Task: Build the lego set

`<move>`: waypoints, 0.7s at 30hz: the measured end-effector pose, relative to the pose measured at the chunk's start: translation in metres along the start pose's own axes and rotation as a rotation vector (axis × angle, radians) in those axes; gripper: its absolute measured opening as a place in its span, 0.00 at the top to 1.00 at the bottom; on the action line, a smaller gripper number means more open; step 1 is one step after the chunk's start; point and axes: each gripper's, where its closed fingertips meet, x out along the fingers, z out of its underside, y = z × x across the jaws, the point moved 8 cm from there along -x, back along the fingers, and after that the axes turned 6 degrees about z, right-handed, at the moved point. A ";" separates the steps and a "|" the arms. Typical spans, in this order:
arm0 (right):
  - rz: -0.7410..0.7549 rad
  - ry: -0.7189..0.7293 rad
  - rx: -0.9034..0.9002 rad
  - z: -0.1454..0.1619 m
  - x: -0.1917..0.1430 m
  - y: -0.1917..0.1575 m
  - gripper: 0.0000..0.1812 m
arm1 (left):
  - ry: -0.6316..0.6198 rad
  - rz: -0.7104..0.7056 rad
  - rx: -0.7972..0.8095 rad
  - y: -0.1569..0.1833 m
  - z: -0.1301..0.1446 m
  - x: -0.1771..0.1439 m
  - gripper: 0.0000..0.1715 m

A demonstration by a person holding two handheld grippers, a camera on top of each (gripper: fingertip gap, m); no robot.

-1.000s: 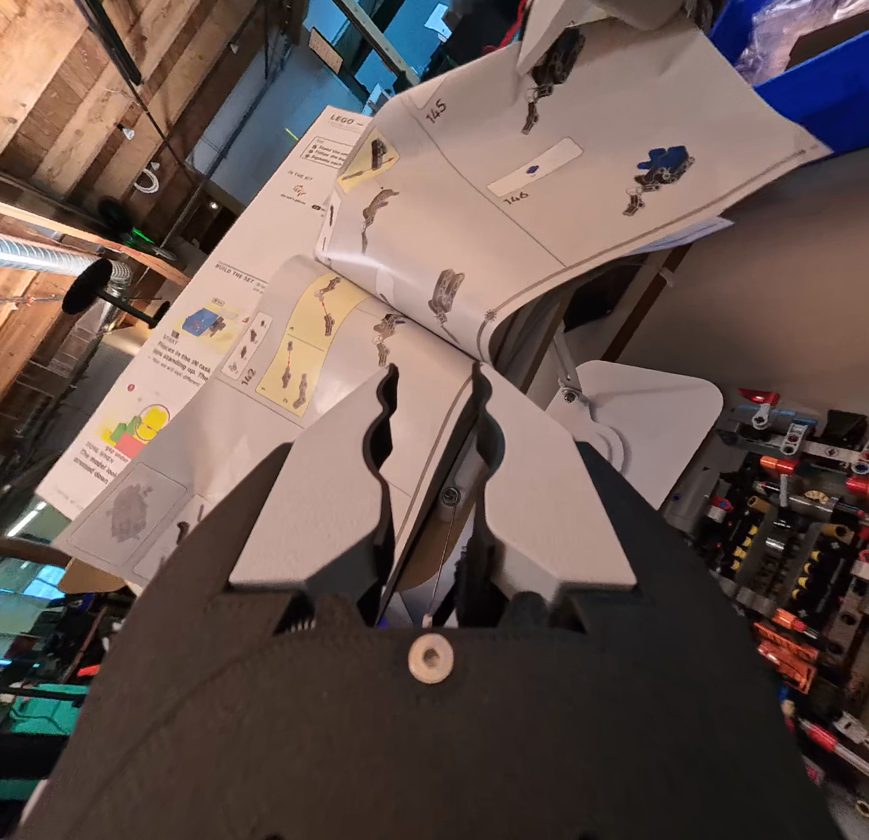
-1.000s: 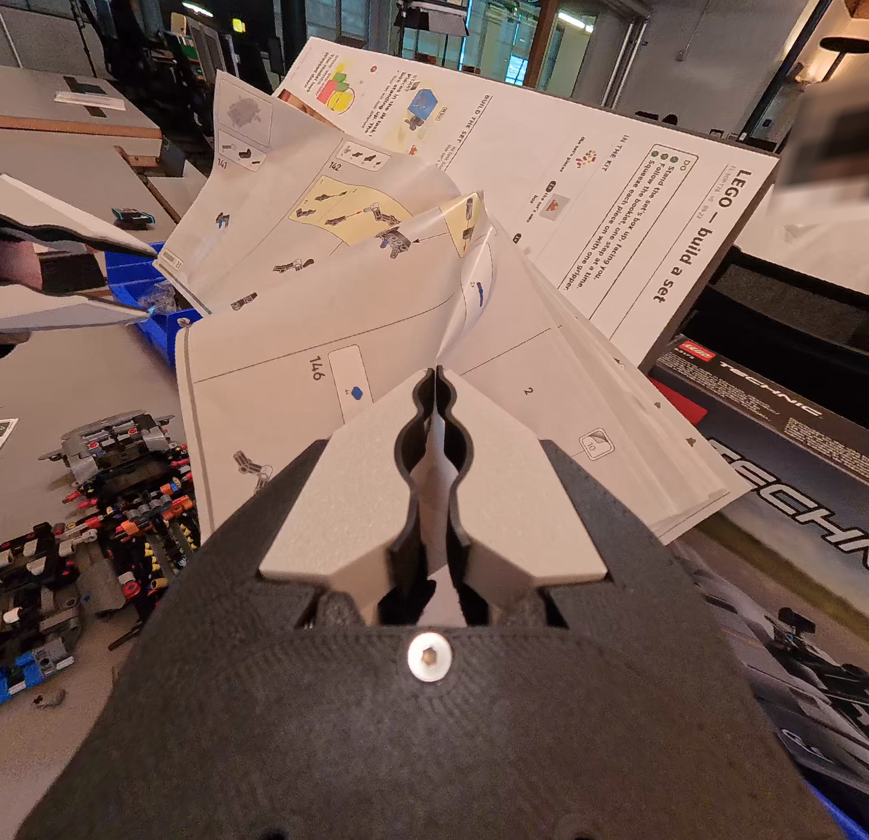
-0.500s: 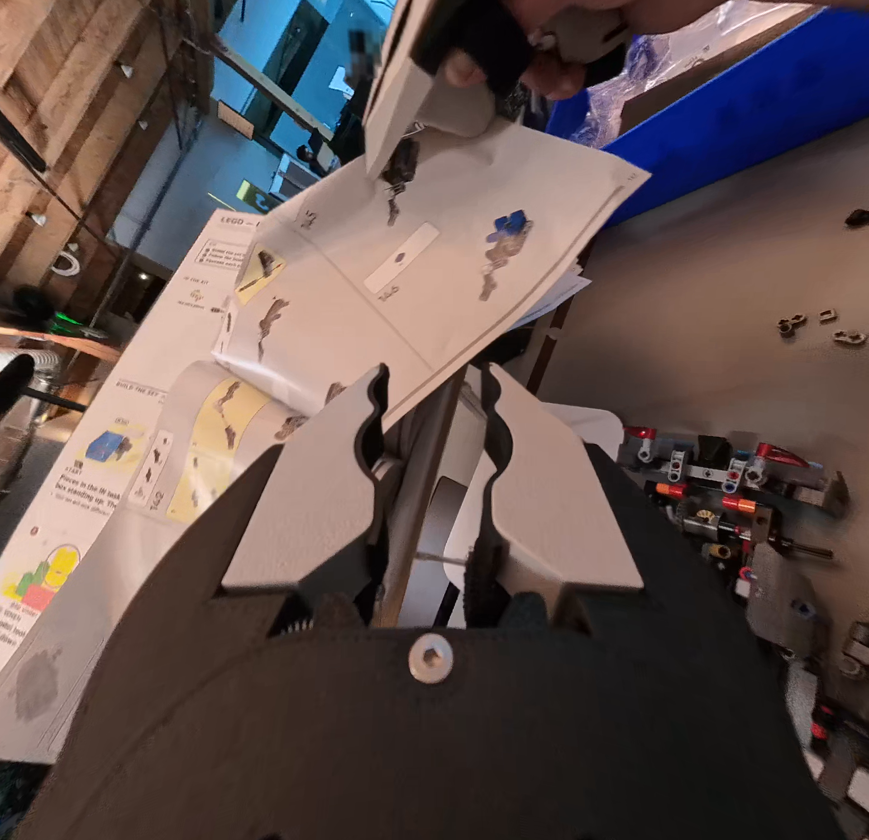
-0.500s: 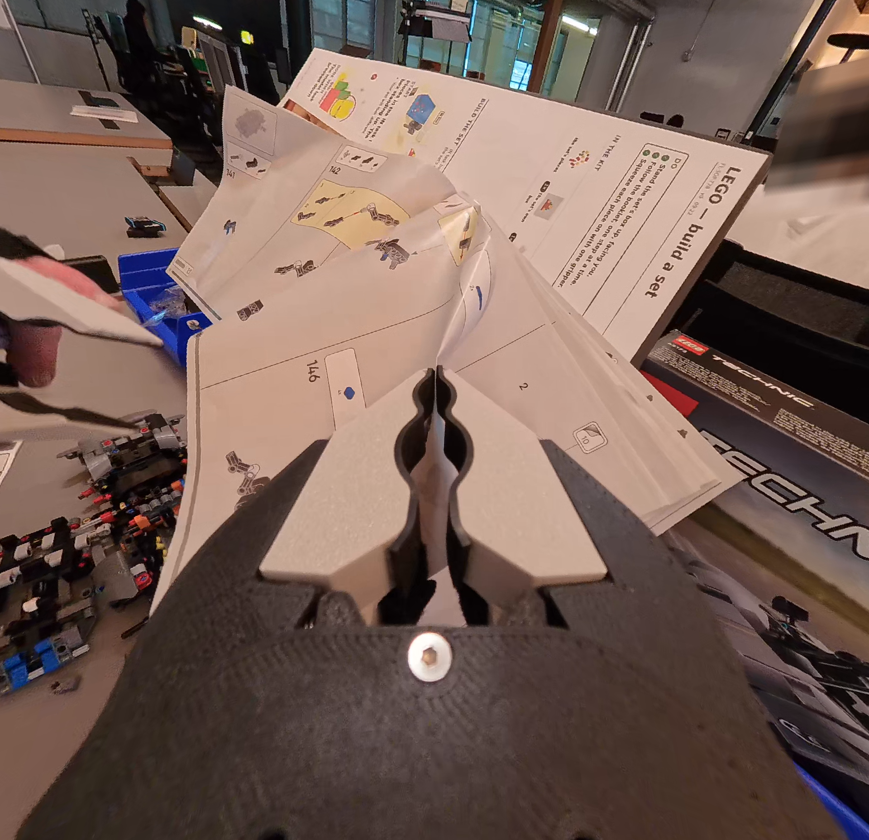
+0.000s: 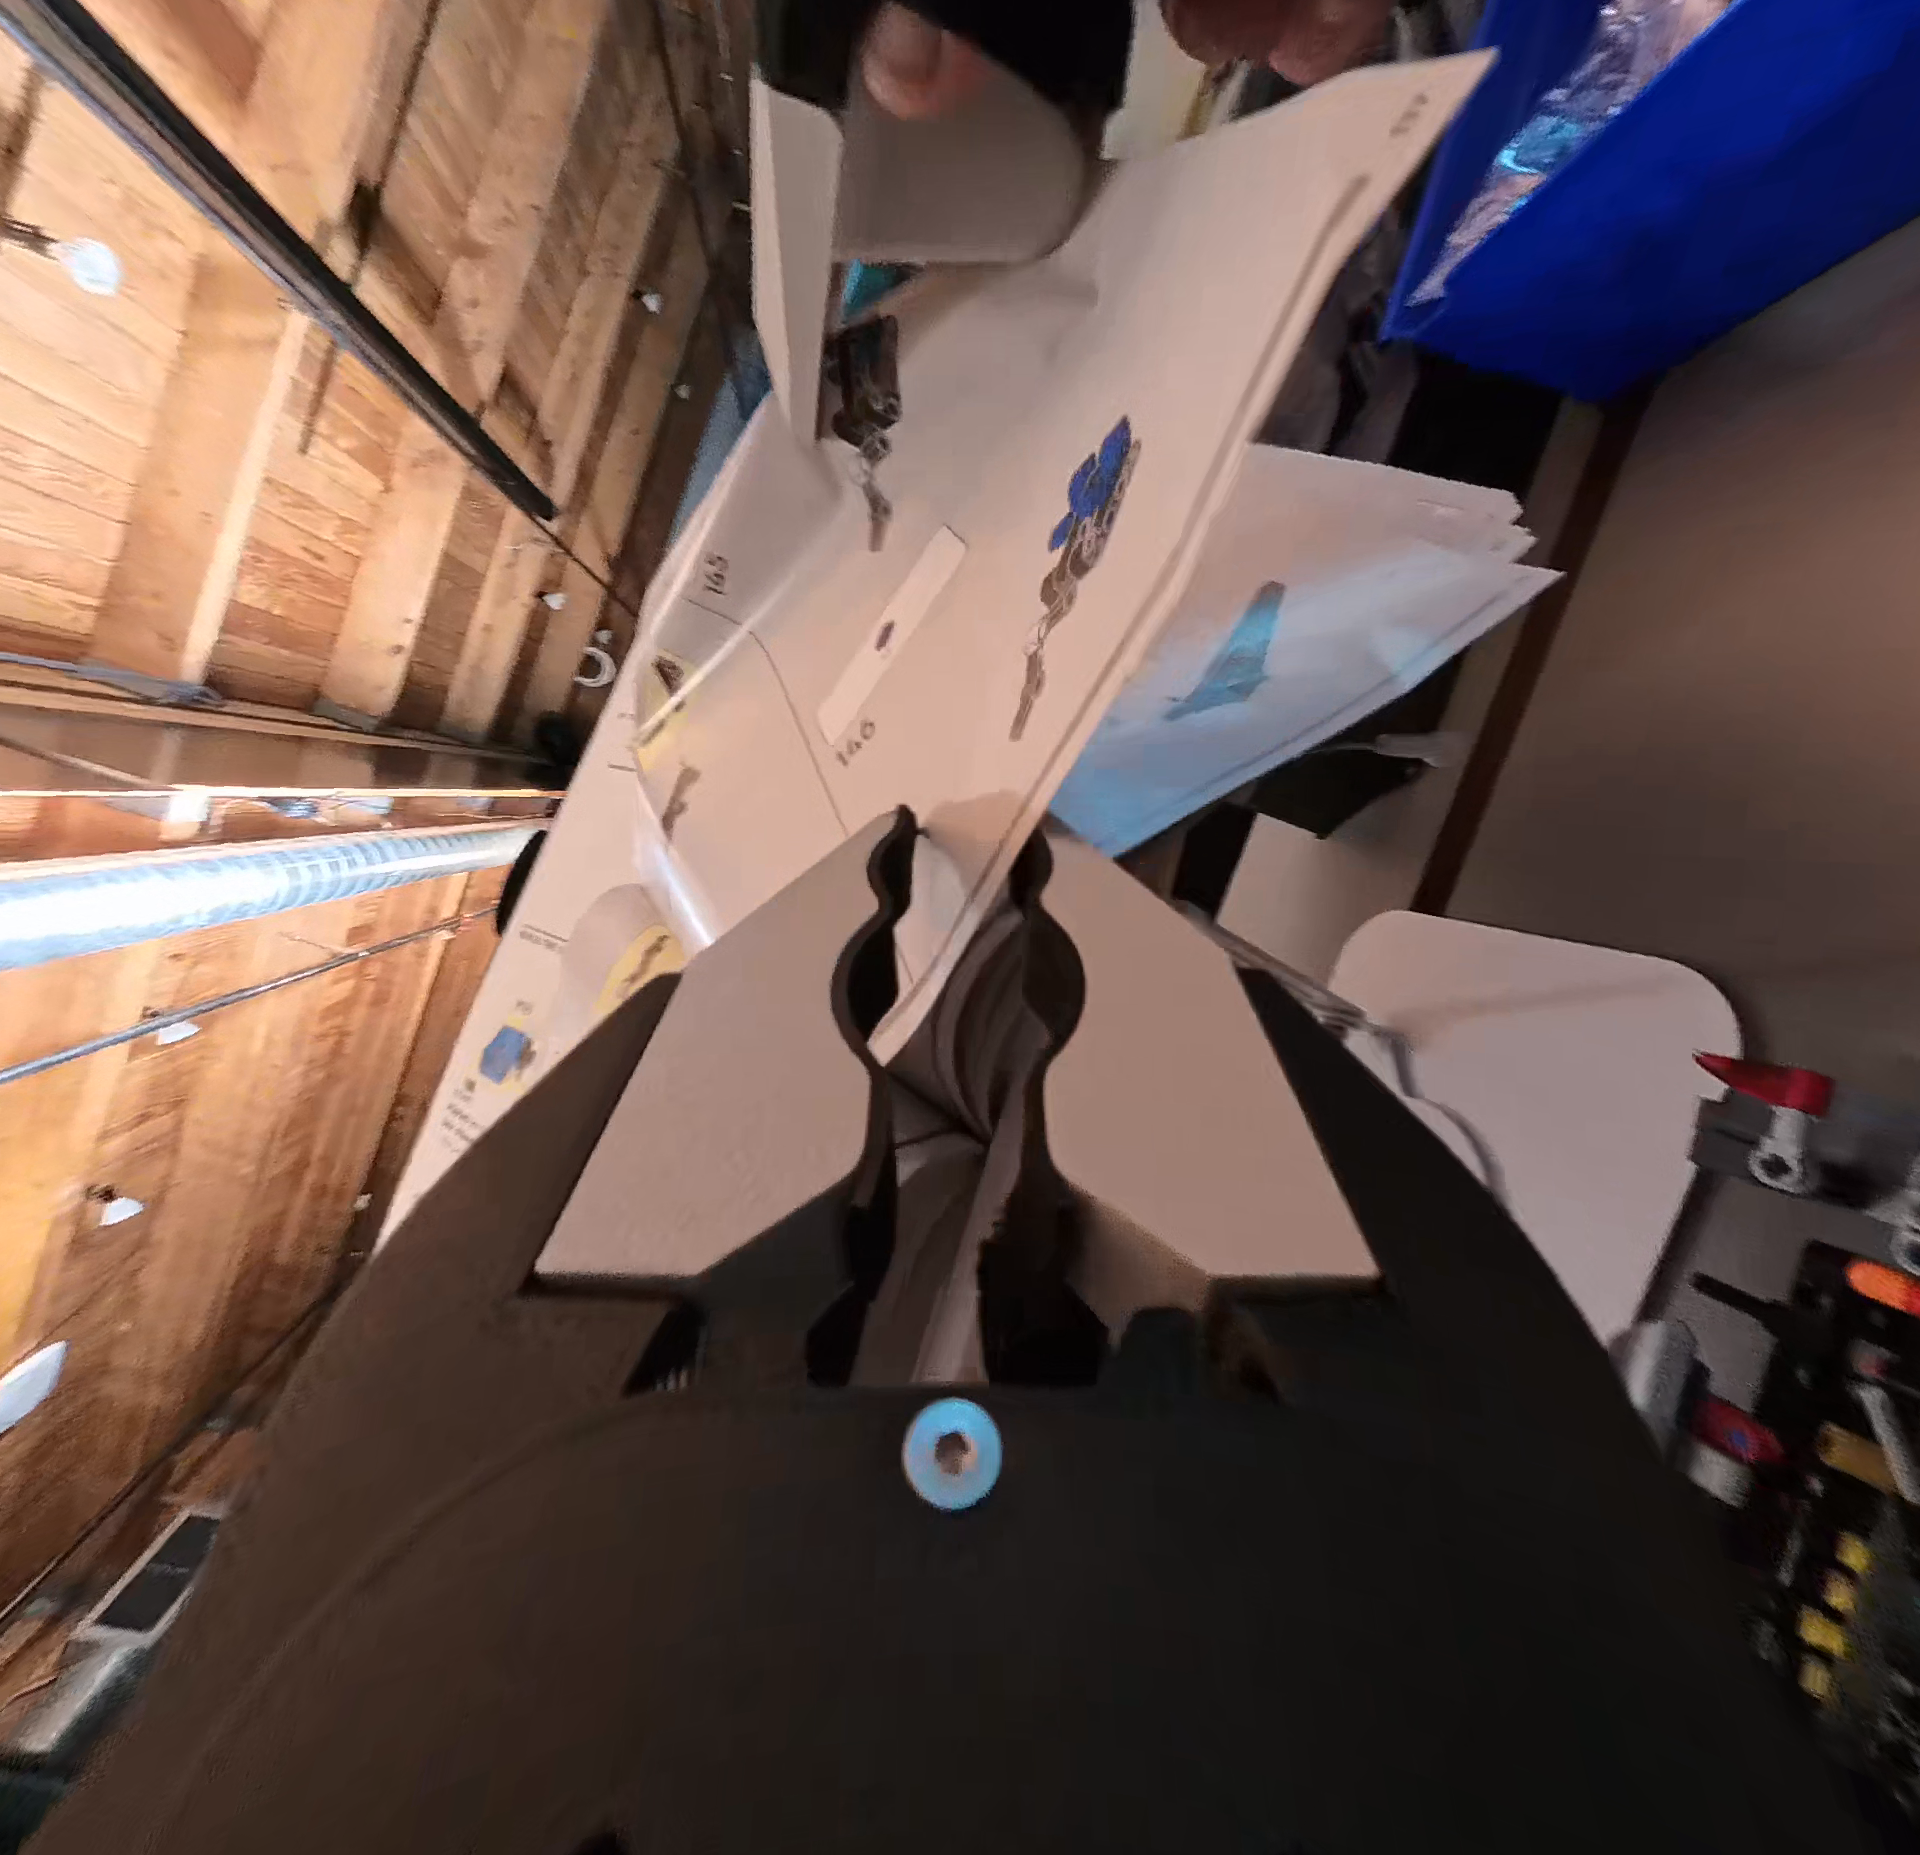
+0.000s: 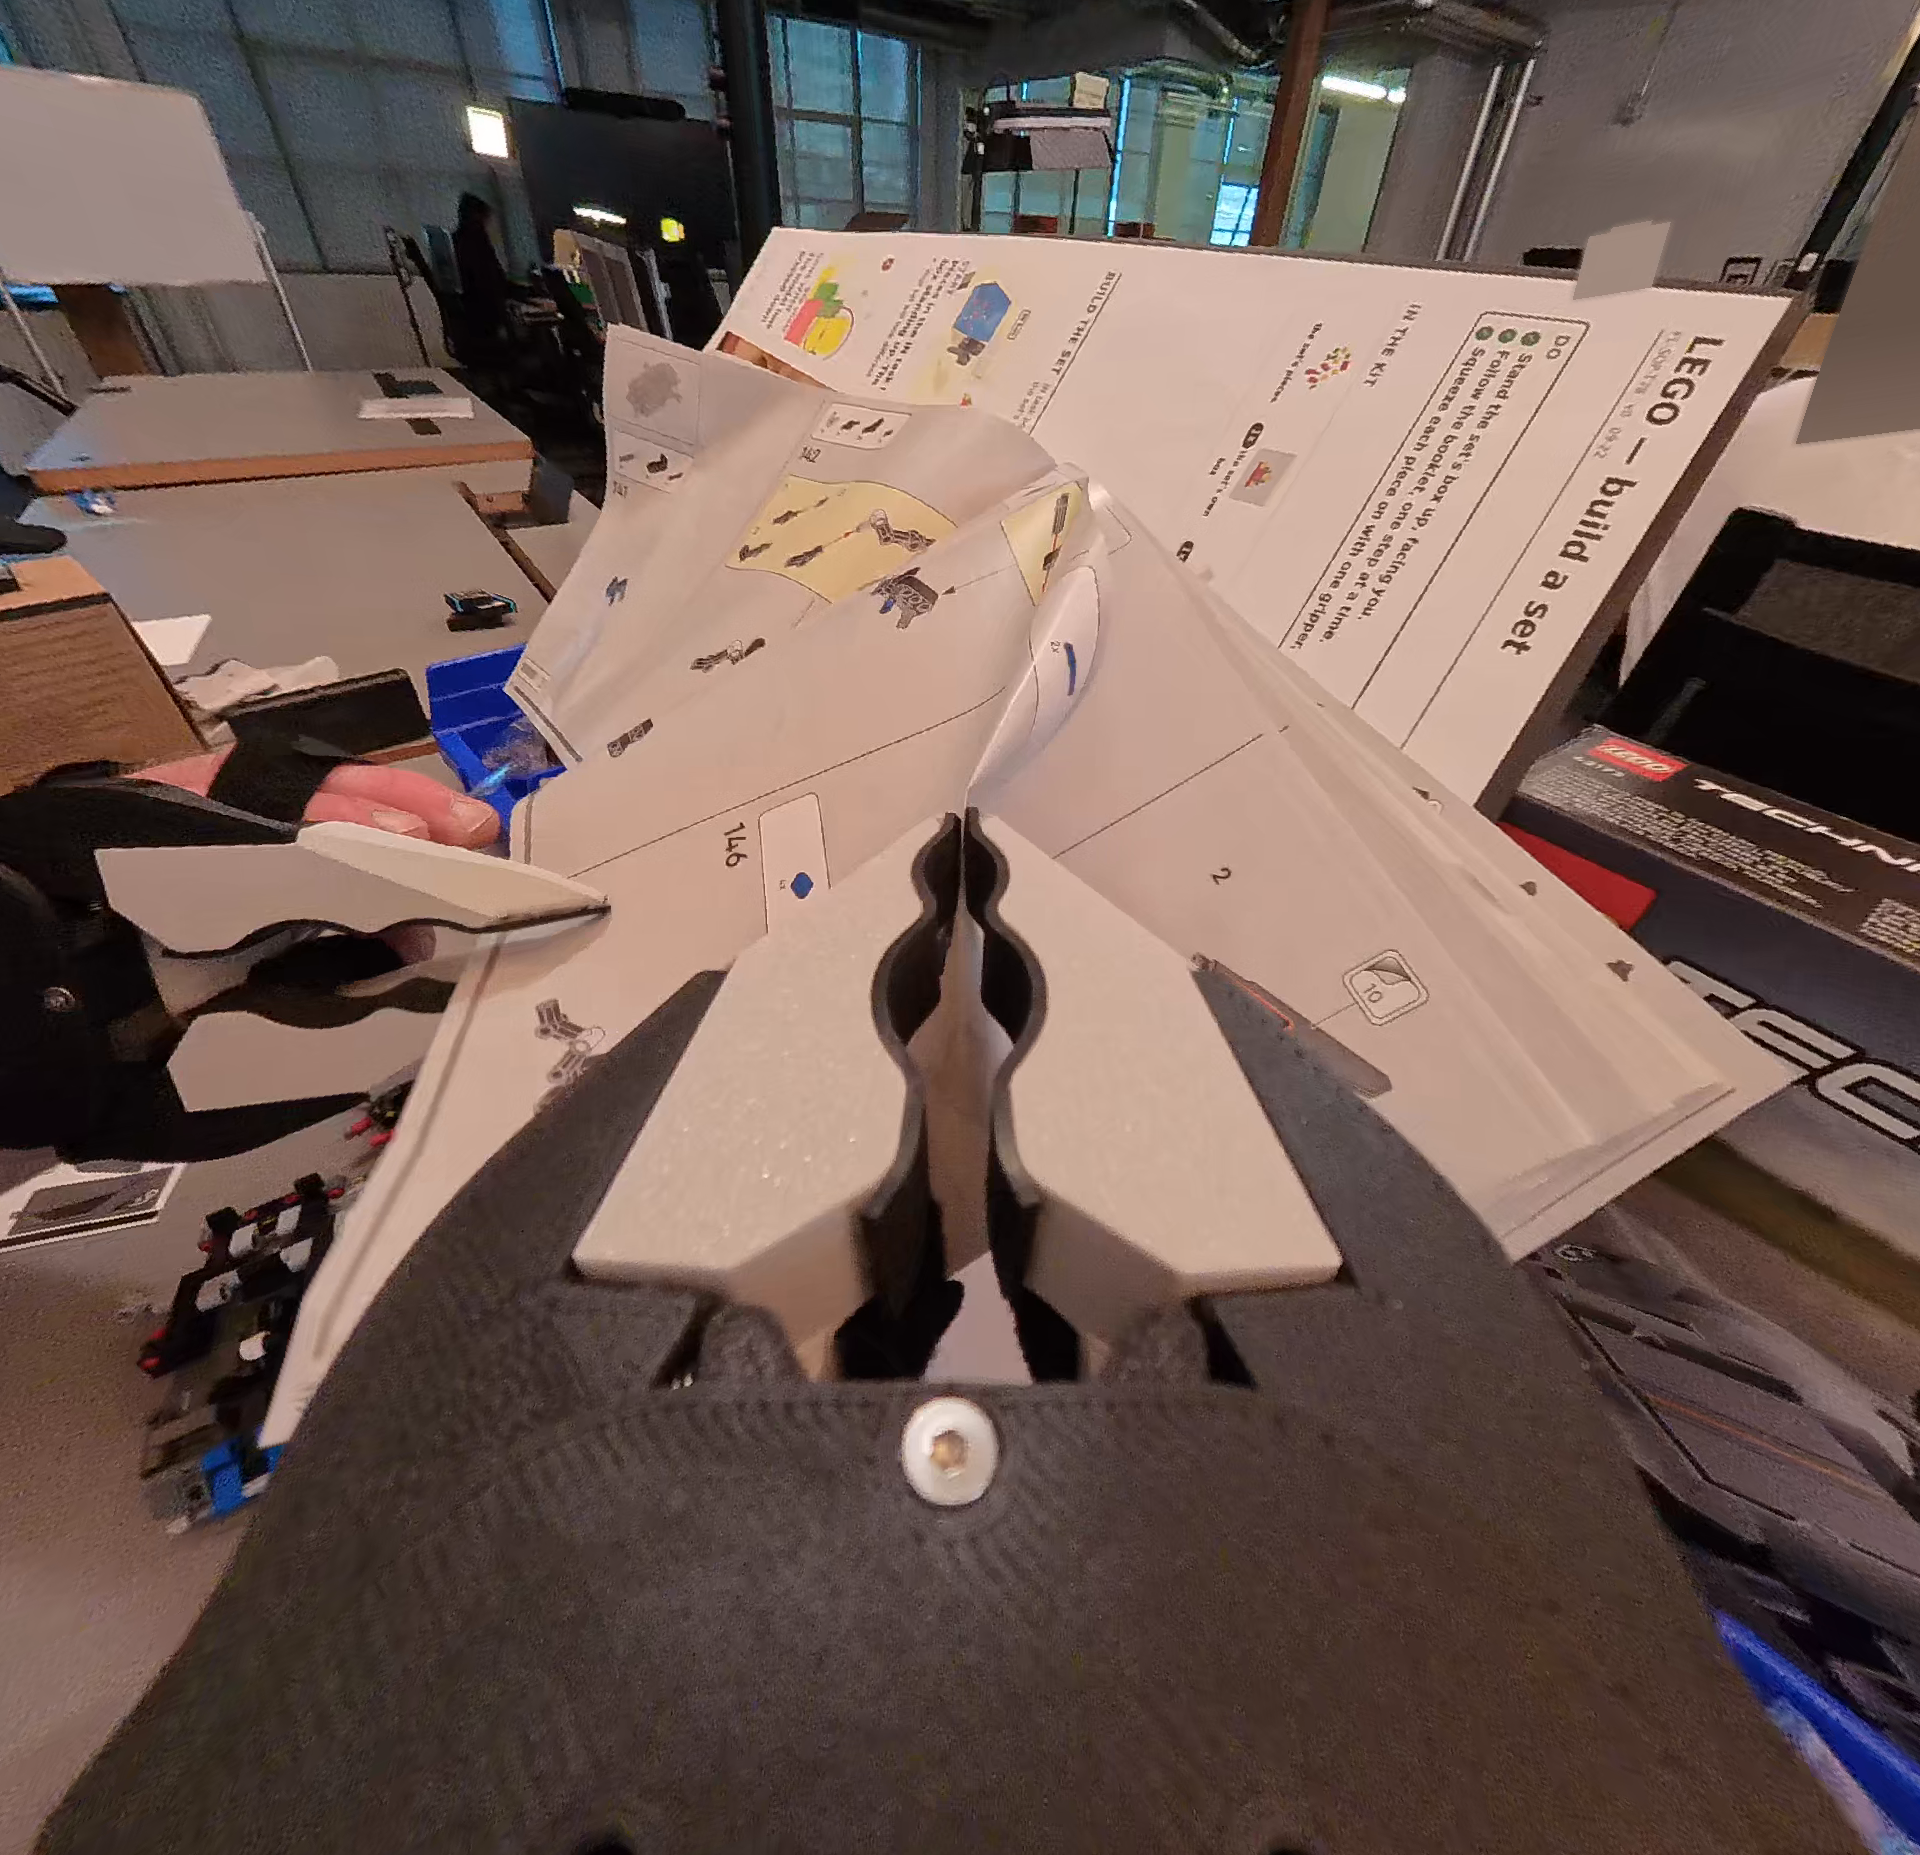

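Observation:
The open instruction booklet (image 6: 935,704) stands propped up, its pages fanned. My right gripper (image 6: 961,818) is shut on one page near its lower edge. That gripper also shows at the top of the left wrist view (image 5: 831,278), held by a hand. My left gripper (image 5: 966,834) is open by a narrow gap, and the free edge of the same page (image 5: 1039,610) runs between its fingers. It shows at the left of the right wrist view (image 6: 561,917), at the page's edge. The partly built Lego model (image 6: 239,1286) lies on the table below the left gripper.
A white instruction board (image 6: 1351,403) stands behind the booklet. The dark set box (image 6: 1766,870) lies on the right. A blue bin (image 6: 468,704) sits behind the page, and it also shows in the left wrist view (image 5: 1714,195). A white stand (image 5: 1507,1078) is beside the model (image 5: 1849,1390). My right fingertips sit around 11 cm from my left ones.
My left gripper has rolled and moved in onto the page's free edge, and its jaws have narrowed around it. My right gripper has stayed shut on the page, moving a little closer.

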 end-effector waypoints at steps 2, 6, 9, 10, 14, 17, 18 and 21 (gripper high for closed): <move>-0.005 -0.002 0.001 0.001 0.001 0.000 1.00 | 0.005 -0.004 -0.002 -0.002 -0.002 0.000 0.99; -0.010 0.009 0.007 -0.001 0.000 -0.001 1.00 | 0.015 0.002 -0.038 -0.008 -0.003 -0.002 1.00; 0.008 0.053 0.033 -0.007 -0.005 0.002 0.94 | 0.020 0.015 -0.087 -0.014 -0.002 -0.004 1.00; 0.017 0.061 0.037 -0.009 -0.009 0.003 0.92 | 0.030 0.017 -0.106 -0.015 -0.001 -0.005 1.00; 0.063 0.105 0.083 -0.015 -0.021 0.014 0.82 | 0.043 0.022 -0.146 -0.019 0.003 -0.008 1.00; 0.081 0.127 0.102 -0.017 -0.027 0.019 0.80 | 0.040 0.025 -0.151 -0.019 0.004 -0.010 1.00; 0.079 0.133 0.108 -0.018 -0.029 0.020 0.80 | 0.039 0.025 -0.149 -0.019 0.004 -0.010 1.00; 0.081 0.141 0.113 -0.020 -0.031 0.020 0.79 | 0.053 0.009 -0.179 -0.023 0.006 -0.014 1.00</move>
